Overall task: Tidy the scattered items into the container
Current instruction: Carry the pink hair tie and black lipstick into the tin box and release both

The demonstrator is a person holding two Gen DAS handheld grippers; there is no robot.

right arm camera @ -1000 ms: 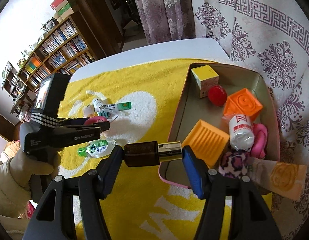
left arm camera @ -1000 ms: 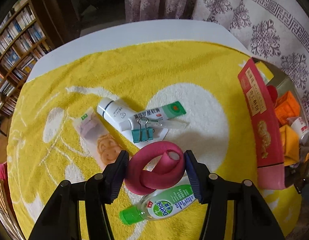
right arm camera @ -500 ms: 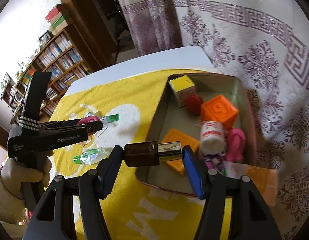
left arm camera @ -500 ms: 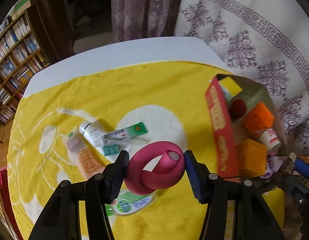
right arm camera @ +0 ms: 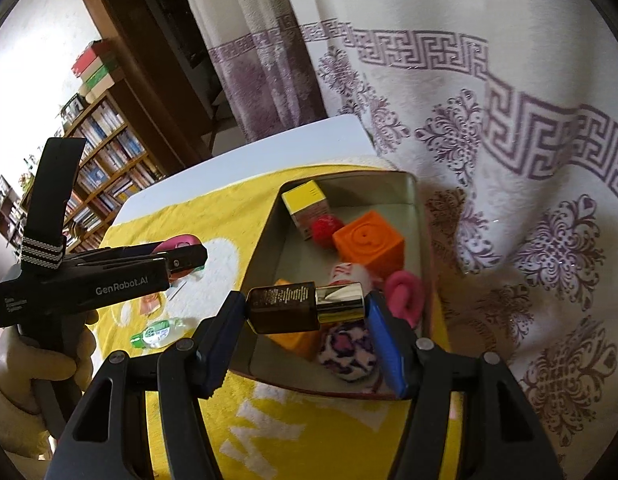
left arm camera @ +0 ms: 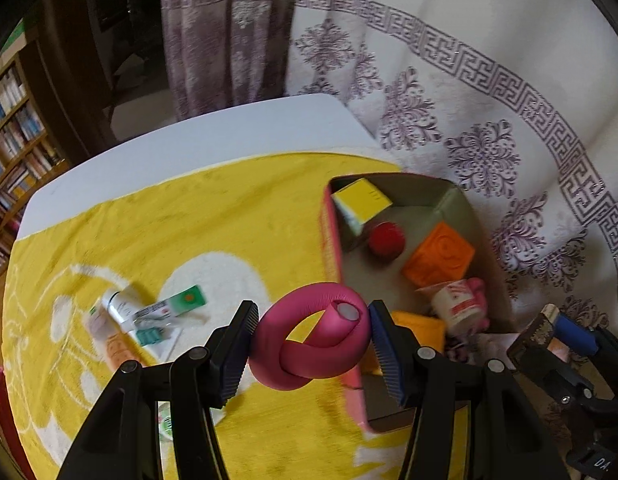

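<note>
The left tool (left arm camera: 311,336) is clenching a pink foam loop (left arm camera: 309,340), tilting steeply down over the box's (left arm camera: 329,240) near wall. The right tool (right arm camera: 305,308) is gripping a brown bottle (right arm camera: 285,308) crosswise above the box's near end. The box is sitting at the yellow towel's (left arm camera: 189,220) edge by the curtain, holding an orange cube (right arm camera: 369,244), yellow carton (right arm camera: 303,196) and red ball (right arm camera: 325,228). Tubes (left arm camera: 165,308) are lying well apart on the bench.
</note>
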